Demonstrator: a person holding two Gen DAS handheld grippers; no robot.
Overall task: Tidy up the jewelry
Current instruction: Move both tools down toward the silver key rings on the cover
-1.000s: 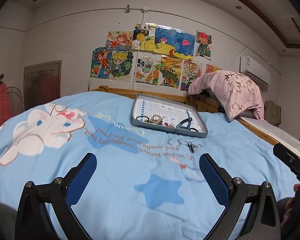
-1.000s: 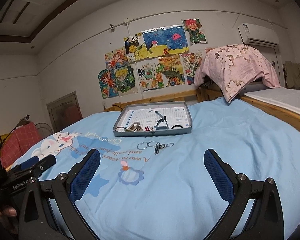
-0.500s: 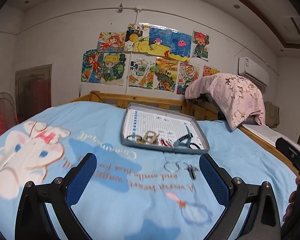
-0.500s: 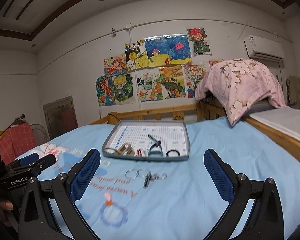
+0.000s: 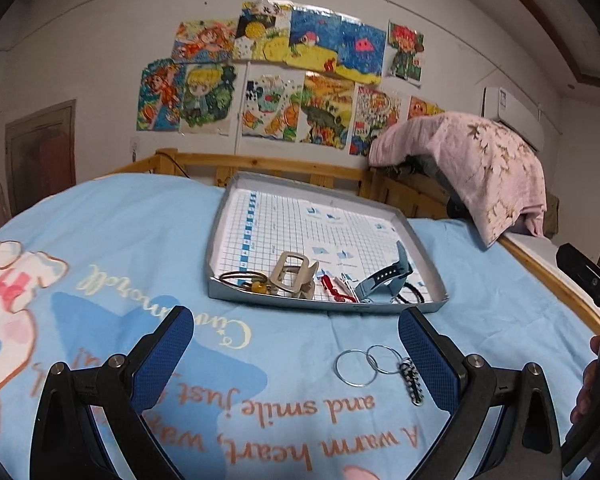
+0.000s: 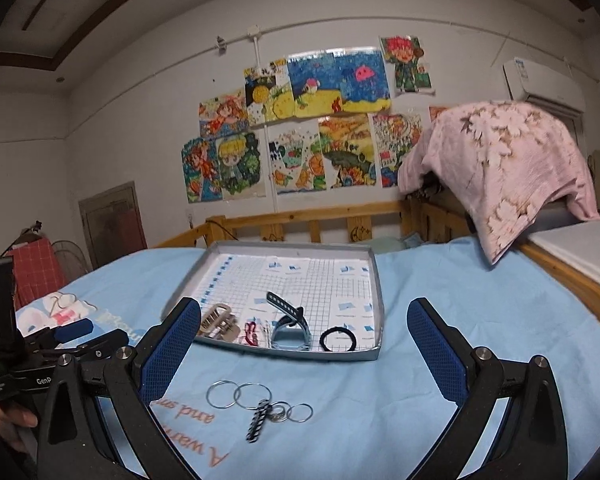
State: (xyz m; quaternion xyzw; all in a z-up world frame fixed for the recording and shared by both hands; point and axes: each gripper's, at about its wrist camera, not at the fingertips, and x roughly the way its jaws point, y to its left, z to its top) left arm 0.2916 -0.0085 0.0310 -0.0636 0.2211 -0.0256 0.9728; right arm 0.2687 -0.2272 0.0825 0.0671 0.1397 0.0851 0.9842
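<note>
A shallow grey tray (image 5: 424, 248) (image 6: 378, 280) lies on the blue bedsheet. Along its near edge it holds a beige hair claw (image 5: 294, 276) (image 6: 218, 322), a red trinket (image 5: 332, 286) (image 6: 250, 330), a grey-blue watch (image 5: 384, 280) (image 6: 290, 326) and a black hair tie (image 6: 339, 339). A keyring with metal rings and a braided charm (image 5: 380, 364) (image 6: 256, 404) lies on the sheet in front of the tray. My left gripper (image 5: 296, 364) is open, with the keyring near its right finger. My right gripper (image 6: 304, 356) is open above the keyring.
A wooden bed rail (image 6: 300, 224) runs behind the tray. A pink flowered quilt (image 6: 496, 160) hangs over something at the right. Drawings cover the far wall. The left gripper shows at the left edge of the right wrist view (image 6: 40, 344).
Both grippers have moved forward and lower toward the keyring and tray, which now look larger and nearer. Both stay open.
</note>
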